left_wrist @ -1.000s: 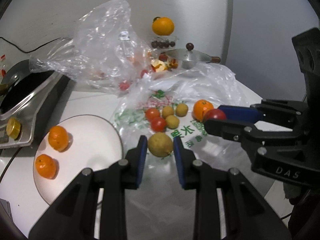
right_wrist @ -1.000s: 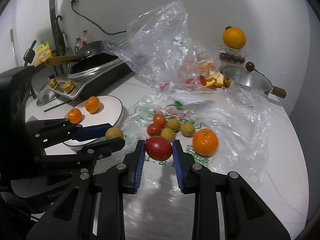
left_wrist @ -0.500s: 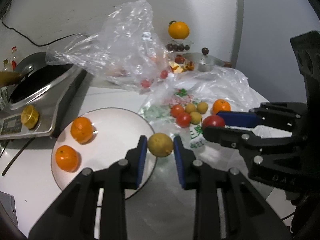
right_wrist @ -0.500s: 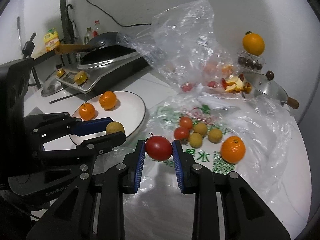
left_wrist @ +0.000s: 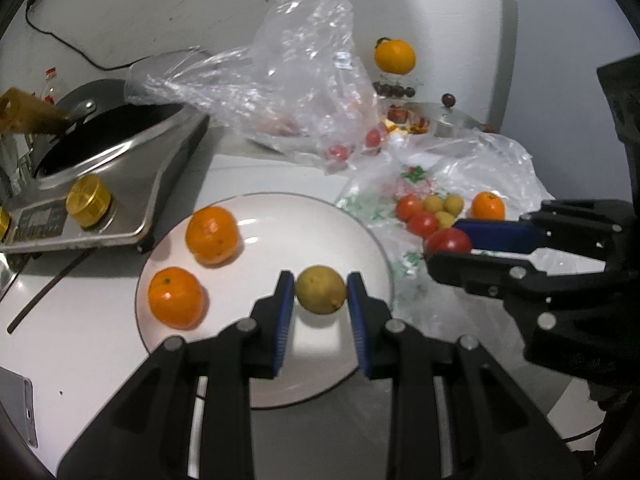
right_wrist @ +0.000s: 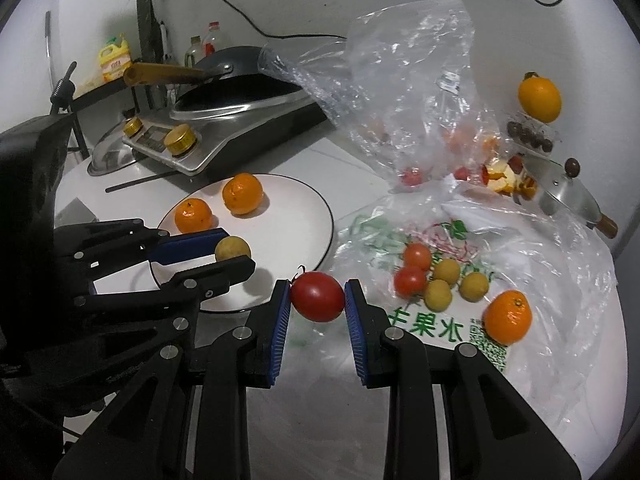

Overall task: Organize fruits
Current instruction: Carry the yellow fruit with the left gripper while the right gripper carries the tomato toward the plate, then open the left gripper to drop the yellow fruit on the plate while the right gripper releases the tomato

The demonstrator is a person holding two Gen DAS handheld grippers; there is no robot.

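At the far left of the table (left_wrist: 100,344) sits a steel cooker (left_wrist: 104,184) with a brass knob (left_wrist: 88,201) and a dark pan (right_wrist: 236,88) on top; a thin dark stick (left_wrist: 52,284) lies on the table in front of it.

Next comes the white plate (left_wrist: 320,216). Two oranges (left_wrist: 213,235) (left_wrist: 175,297) lie on its left part, close to each other but apart. The left gripper (left_wrist: 320,292) is over the plate's right part, its jaws closed on a small yellow-green fruit (left_wrist: 320,289), blue pads pressed to either side. Whether the fruit touches the plate cannot be told.

Just right of the plate's rim, the right gripper (right_wrist: 317,298) has its jaws closed on a red tomato (right_wrist: 318,297), held over the edge of a printed plastic bag (right_wrist: 436,332) spread flat on the table.

On that bag lie two smaller tomatoes (right_wrist: 417,256) (right_wrist: 410,281) touching each other, three small yellow fruits (right_wrist: 447,271) (right_wrist: 438,295) (right_wrist: 473,286) clustered just beside them, and, a little farther right, a single orange (right_wrist: 508,317).

Behind, a crumpled clear bag (right_wrist: 408,92) stands against the wall with red and orange pieces showing through it. To its right are orange peels (right_wrist: 498,174), a steel lid (right_wrist: 564,196) with a dark knob and wooden handle, and a clear box of dark round fruits (right_wrist: 528,136) with a large orange (right_wrist: 539,97) resting on top.
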